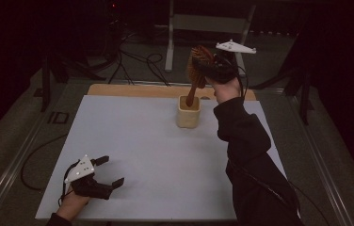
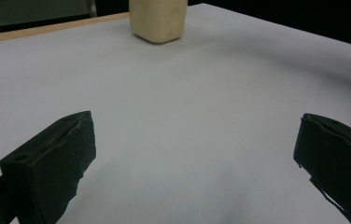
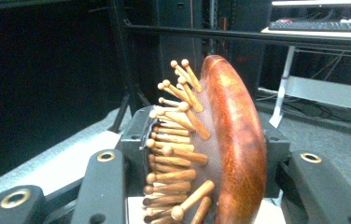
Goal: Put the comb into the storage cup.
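A wooden hairbrush (image 1: 197, 70) with wooden pins stands handle-down in a cream cup (image 1: 188, 112) at the back middle of the white table top (image 1: 156, 155). My right gripper (image 1: 209, 67) is shut on the hairbrush head, high above the cup. In the right gripper view the brush head (image 3: 220, 140) sits edge-on between the two black jaws, pins pointing left. My left gripper (image 1: 107, 171) rests open near the front left corner, nothing between its fingers. In the left gripper view its jaws stand wide apart, and the cup (image 2: 157, 19) stands far ahead.
A wooden strip (image 1: 132, 89) runs along the table's far edge. Cables (image 1: 132, 61) and a metal stand leg (image 1: 169, 42) lie on the floor behind. A dark sleeve (image 1: 248, 155) crosses the table's right side.
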`<move>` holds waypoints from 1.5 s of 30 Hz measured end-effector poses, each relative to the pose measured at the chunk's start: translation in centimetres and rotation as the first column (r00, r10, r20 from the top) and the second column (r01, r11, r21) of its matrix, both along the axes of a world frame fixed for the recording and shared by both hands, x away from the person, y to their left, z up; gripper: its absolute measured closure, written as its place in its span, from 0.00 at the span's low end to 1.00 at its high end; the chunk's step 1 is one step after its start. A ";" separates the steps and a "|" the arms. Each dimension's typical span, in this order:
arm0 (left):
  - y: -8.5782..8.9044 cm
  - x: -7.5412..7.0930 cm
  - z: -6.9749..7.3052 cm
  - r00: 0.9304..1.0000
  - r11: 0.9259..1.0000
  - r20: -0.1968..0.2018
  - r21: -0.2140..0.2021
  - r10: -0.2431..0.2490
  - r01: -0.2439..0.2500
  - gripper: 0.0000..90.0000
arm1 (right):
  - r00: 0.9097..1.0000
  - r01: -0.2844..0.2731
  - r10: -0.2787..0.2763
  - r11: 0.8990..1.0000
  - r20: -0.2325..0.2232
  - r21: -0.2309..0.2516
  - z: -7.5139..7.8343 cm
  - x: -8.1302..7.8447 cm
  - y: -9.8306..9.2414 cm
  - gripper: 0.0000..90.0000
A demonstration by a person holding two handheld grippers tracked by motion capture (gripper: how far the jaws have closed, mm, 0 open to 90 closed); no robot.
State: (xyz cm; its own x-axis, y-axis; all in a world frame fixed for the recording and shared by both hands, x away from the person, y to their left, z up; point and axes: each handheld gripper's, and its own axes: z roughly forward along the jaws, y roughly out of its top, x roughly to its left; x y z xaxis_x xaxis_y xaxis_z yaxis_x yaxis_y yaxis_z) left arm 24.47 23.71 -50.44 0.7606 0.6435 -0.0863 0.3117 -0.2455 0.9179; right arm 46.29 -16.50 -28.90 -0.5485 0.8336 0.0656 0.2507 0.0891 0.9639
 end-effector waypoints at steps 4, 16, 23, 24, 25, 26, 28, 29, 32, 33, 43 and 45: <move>-0.1 -0.1 0.1 1.000 1.000 0.004 -0.006 -0.002 0.002 0.00 | 1.000 -0.002 0.002 1.000 -0.010 -0.018 -1.0 0.5 0.3 0.57; -0.1 -0.2 0.1 1.000 1.000 0.010 -0.014 -0.006 0.006 0.00 | 0.999 -0.011 0.010 0.999 -0.039 -0.035 -3.1 1.2 1.5 0.57; 0.0 -0.2 0.0 1.000 1.000 0.010 -0.015 -0.007 0.007 0.00 | 0.998 -0.017 0.015 0.999 -0.056 -0.035 -4.3 1.6 1.9 0.57; 0.0 -0.2 0.0 1.000 1.000 0.008 -0.015 -0.008 0.008 0.00 | 0.998 -0.016 0.014 0.999 -0.062 -0.036 -4.5 1.6 1.9 0.57; 0.0 -0.2 0.0 1.000 1.000 0.009 -0.015 -0.006 0.007 0.00 | 0.998 -0.019 0.017 0.999 -0.066 -0.039 -4.7 1.7 2.0 0.57; 0.0 -0.2 0.1 1.000 1.000 0.009 -0.015 -0.007 0.007 0.00 | 0.997 -0.017 0.015 0.999 -0.070 -0.040 -4.8 1.7 2.1 0.57; 0.1 -0.2 0.1 1.000 1.000 0.010 -0.017 -0.006 0.006 0.00 | 0.997 -0.020 0.017 0.999 -0.073 -0.042 -5.1 1.7 2.1 0.57; 0.1 -0.2 0.1 1.000 1.000 0.011 -0.016 -0.006 0.006 0.00 | 0.997 -0.020 0.016 0.999 -0.074 -0.042 -5.3 1.7 2.1 0.57; 0.1 -0.2 0.0 1.000 1.000 0.009 -0.015 -0.007 0.008 0.00 | 0.997 -0.019 0.015 0.999 -0.082 -0.039 -5.6 1.8 2.1 0.57; 0.1 -0.2 0.0 1.000 1.000 0.009 -0.014 -0.007 0.007 0.00 | 0.996 -0.016 0.013 0.999 -0.085 -0.036 -5.8 1.8 2.1 0.57; 0.0 -0.1 -0.1 1.000 1.000 0.004 -0.015 -0.009 0.009 0.00 | 0.993 -0.004 0.003 1.000 -0.121 -0.012 -7.2 2.1 1.4 0.57; 0.0 -0.1 -0.1 1.000 1.000 0.004 -0.013 -0.009 0.009 0.00 | 0.992 0.000 -0.002 1.000 -0.127 -0.013 -7.5 2.1 1.3 0.56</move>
